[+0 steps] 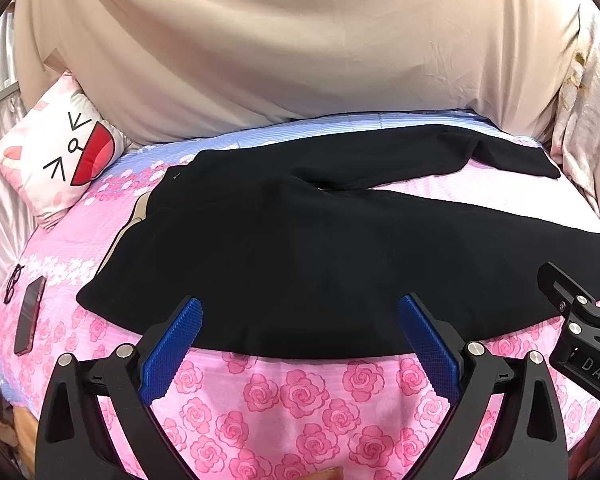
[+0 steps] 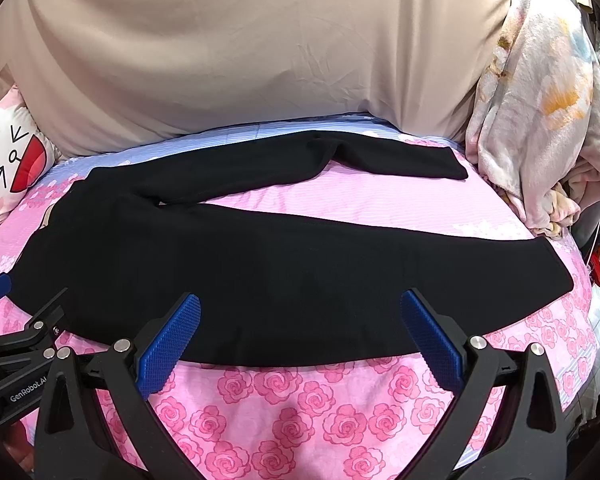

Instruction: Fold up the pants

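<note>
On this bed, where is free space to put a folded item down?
Free: the rose-print strip between the pants and the near bed edge; the pink wedge between the two legs. Crowded: the left side, with phone, glasses and pillow; the right, with a blanket.

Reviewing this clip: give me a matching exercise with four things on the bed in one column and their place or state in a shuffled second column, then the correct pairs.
Things
1. black pants
2. cat-face pillow
3. phone
4. floral blanket

Places or states
A. bunched up at the right end of the bed
B. lying flat near the left edge, beside a pair of glasses
C. spread out unfolded, legs apart, across the rose-print sheet
D. propped at the far left corner

Pairs: 1-C, 2-D, 3-B, 4-A

Both the left gripper and the right gripper are open, near the pants' closest edge.
</note>
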